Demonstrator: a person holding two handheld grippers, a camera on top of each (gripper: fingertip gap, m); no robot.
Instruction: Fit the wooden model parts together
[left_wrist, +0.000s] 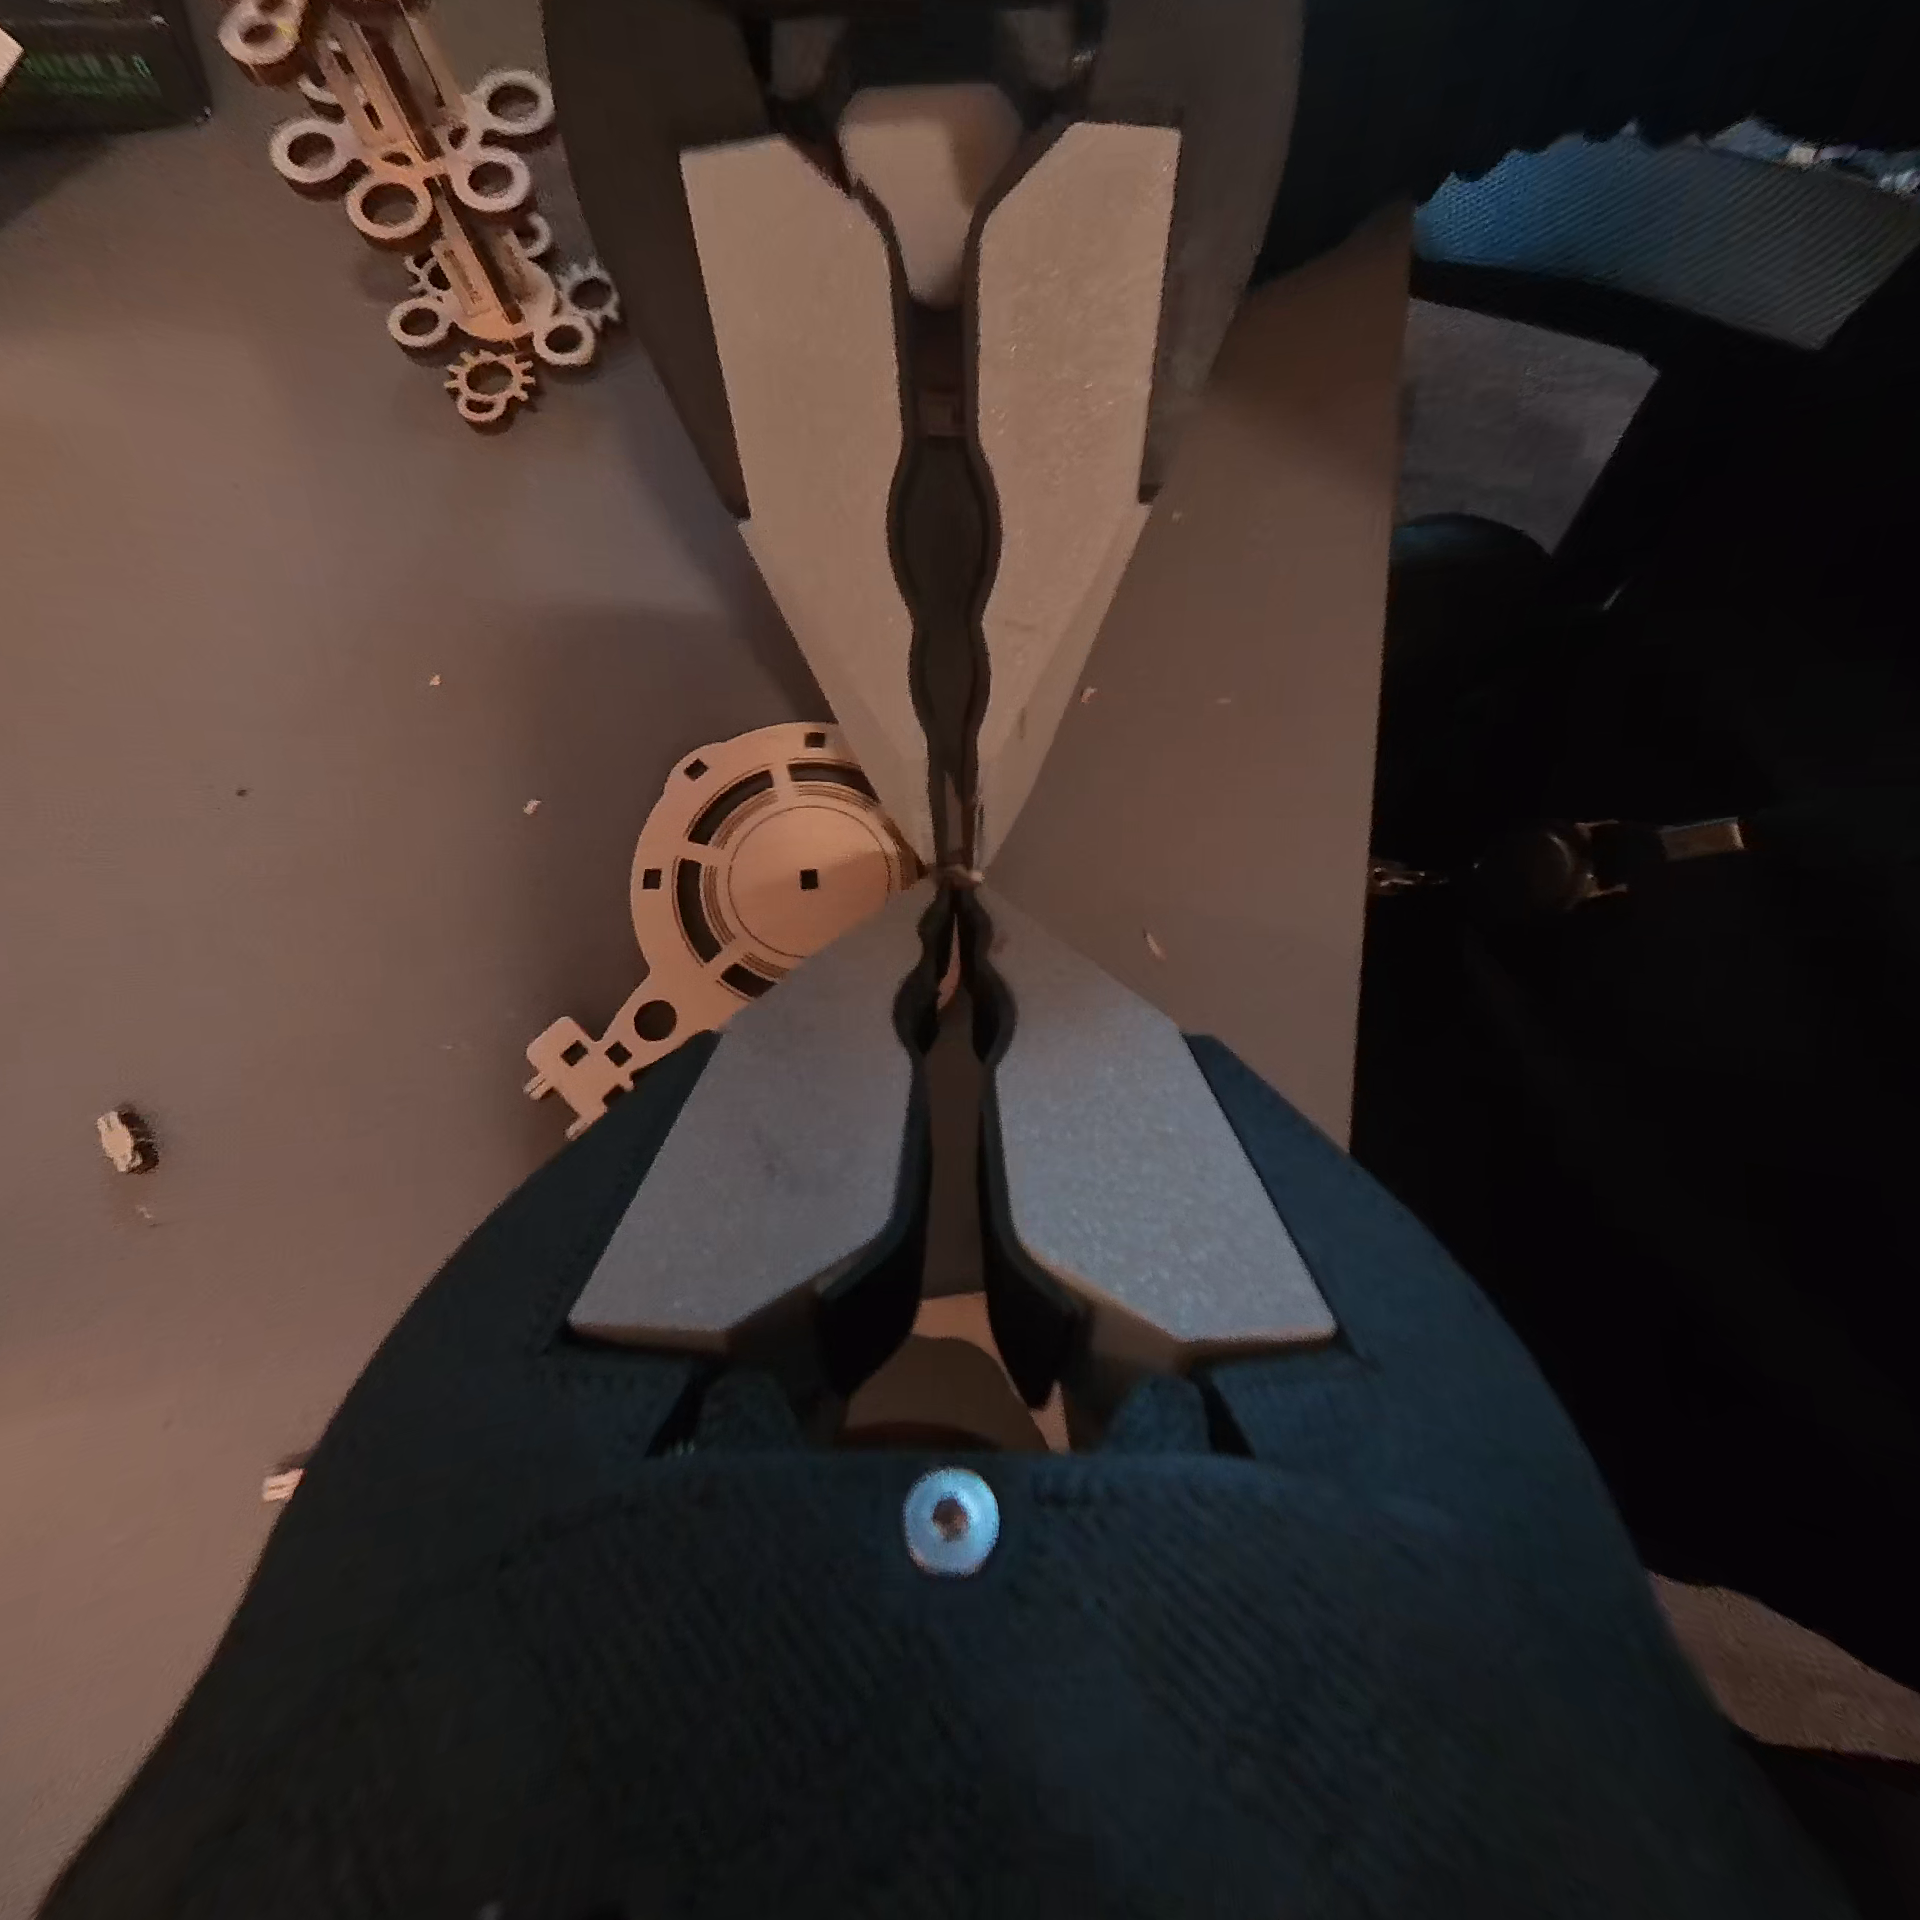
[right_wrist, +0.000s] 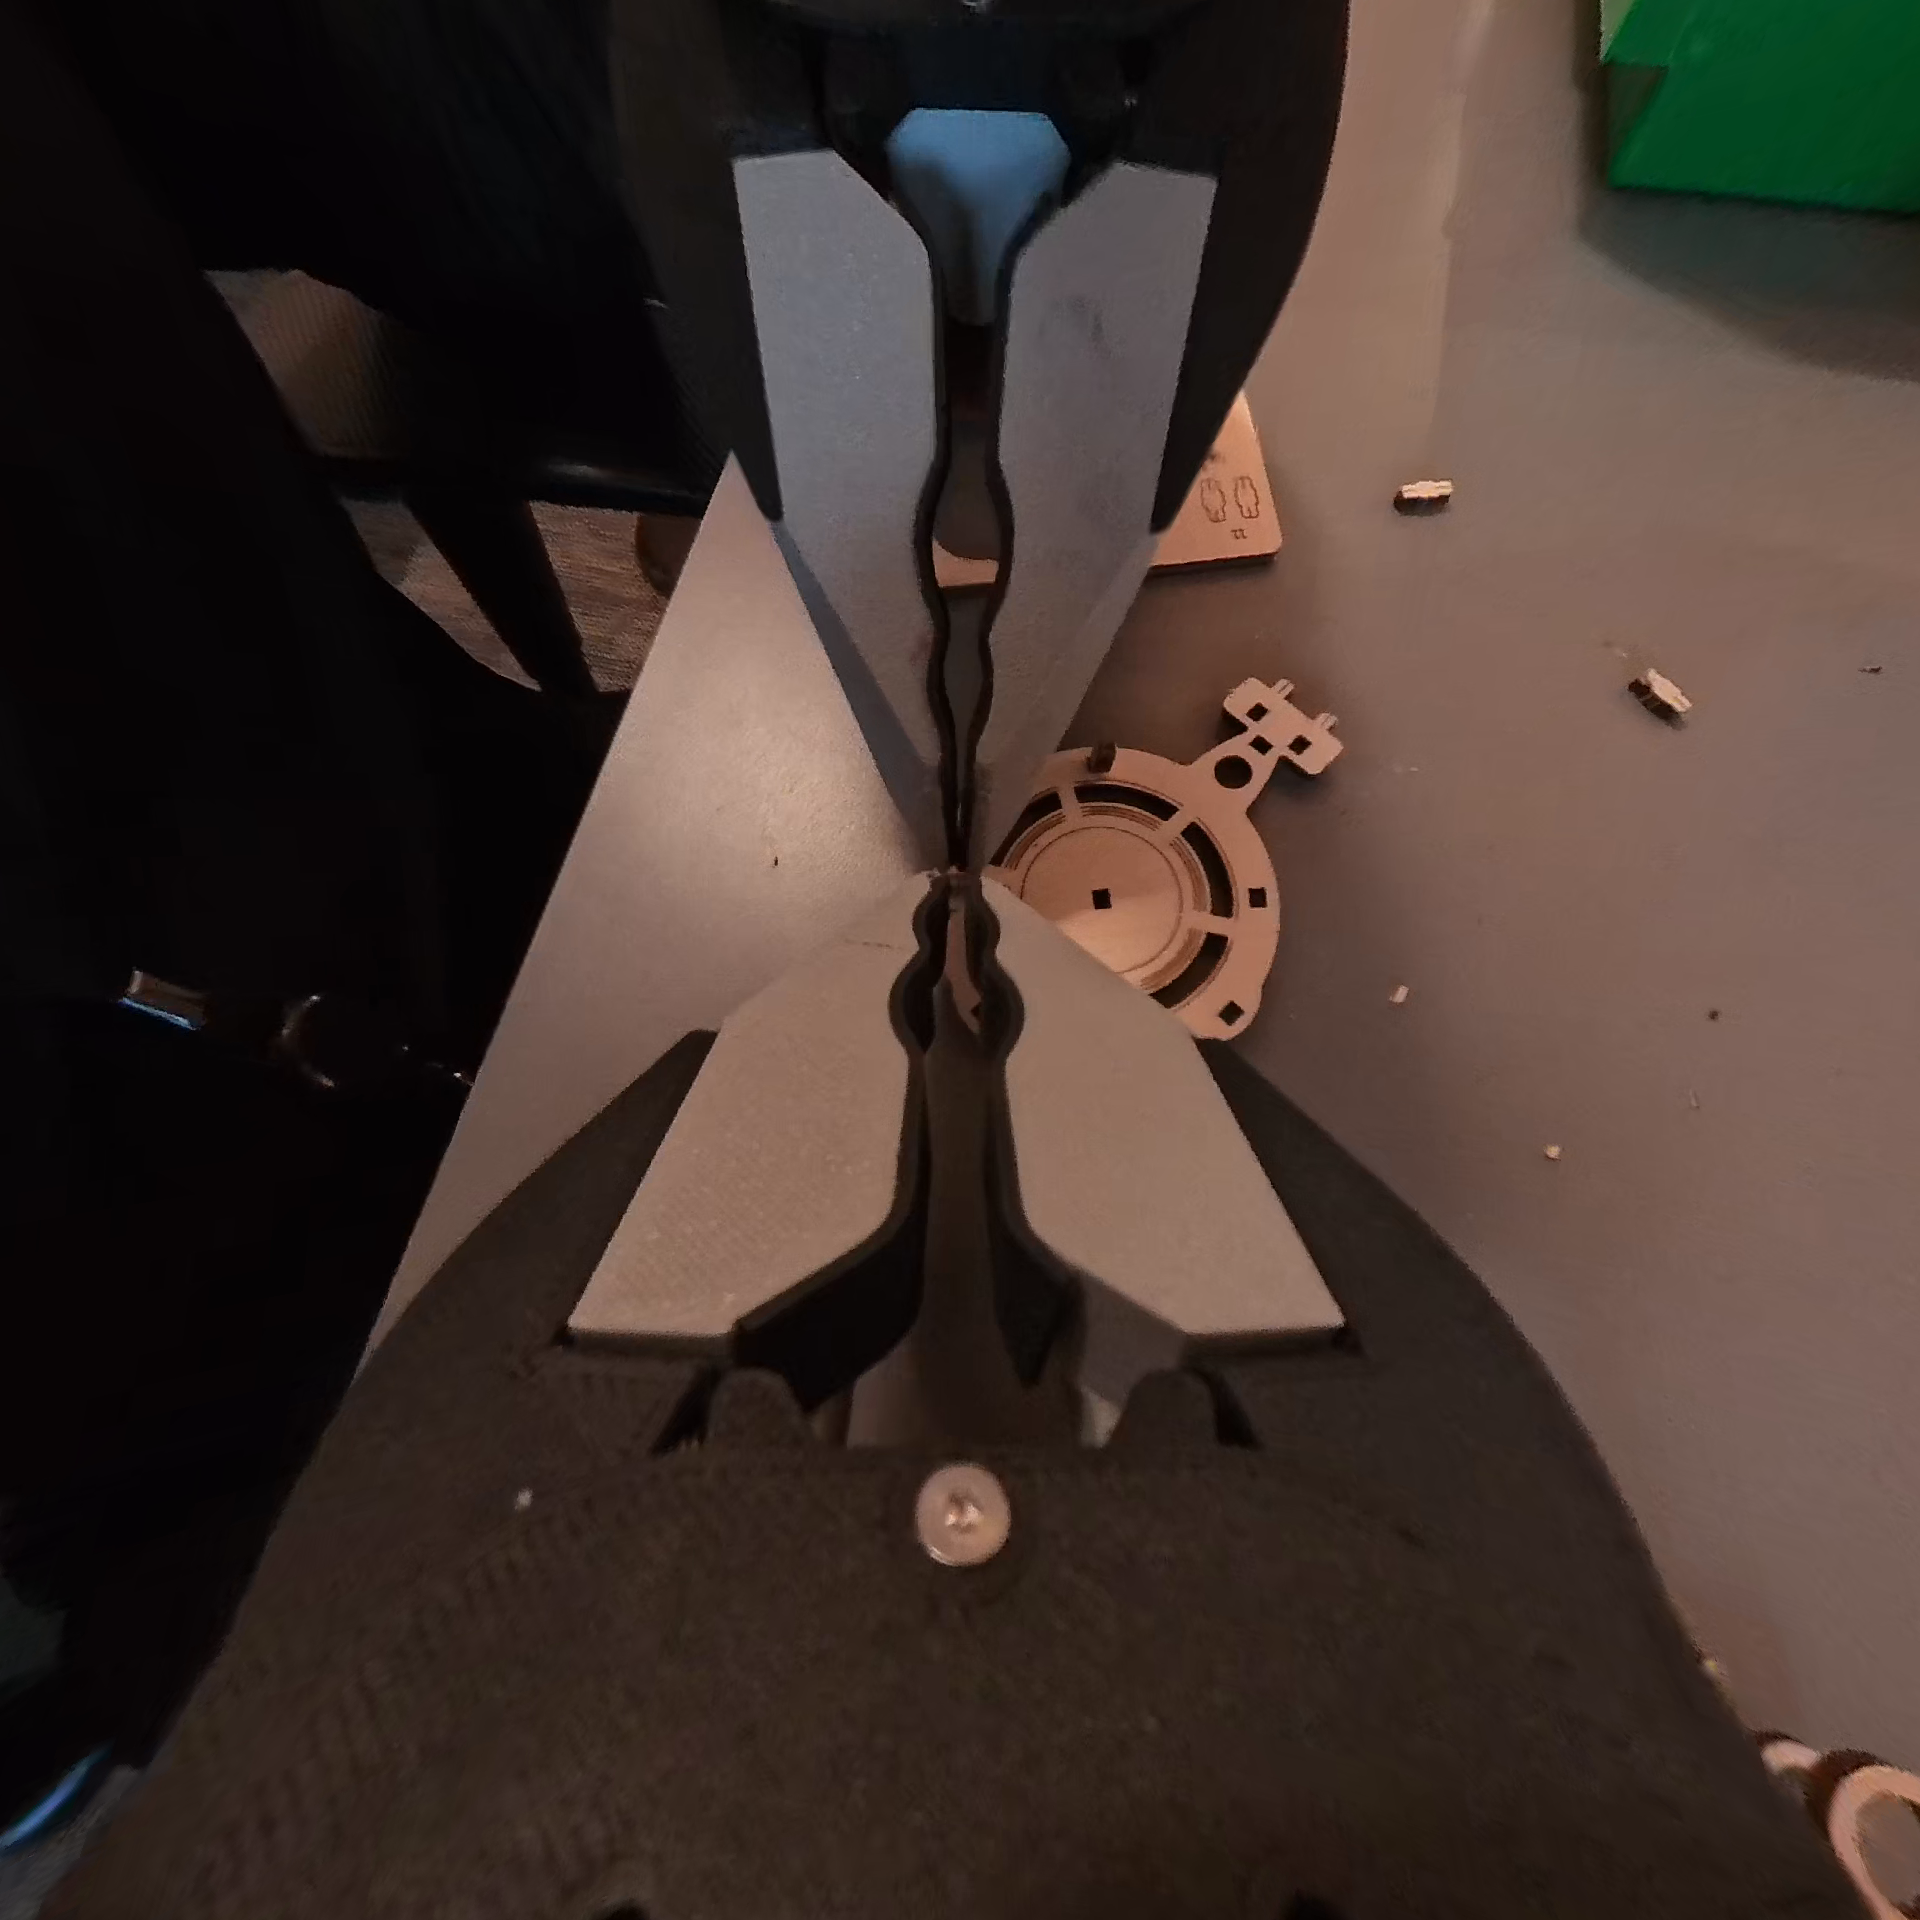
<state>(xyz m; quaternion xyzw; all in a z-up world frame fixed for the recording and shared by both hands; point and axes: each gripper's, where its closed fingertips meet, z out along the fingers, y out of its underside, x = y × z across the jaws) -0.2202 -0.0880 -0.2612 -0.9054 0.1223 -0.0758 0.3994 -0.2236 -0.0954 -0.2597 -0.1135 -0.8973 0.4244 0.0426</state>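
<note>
My left gripper (left_wrist: 951, 914) and right gripper (right_wrist: 951, 896) meet tip to tip above the grey table (left_wrist: 260, 623), both with jaws closed. A tiny tan wooden piece (left_wrist: 956, 871) is pinched where the tips meet; it also shows in the right wrist view (right_wrist: 951, 881). It is too small to tell how much of it each gripper holds. A round slotted wooden disc with a tabbed arm (left_wrist: 748, 894) lies flat on the table just beside the tips, and also shows in the right wrist view (right_wrist: 1132, 894).
A wooden assembly of rings and gears (left_wrist: 436, 208) lies at the far left. A flat wooden sheet (right_wrist: 1236, 499), loose wooden bits (right_wrist: 1423, 494) (right_wrist: 1662, 691) (left_wrist: 125, 1138) and a green box (right_wrist: 1766, 94) are on the table. The table edge (left_wrist: 1371, 727) runs close by, dark chair beyond. Only a small space, under 4 cm, lies between the two pairs of fingers.
</note>
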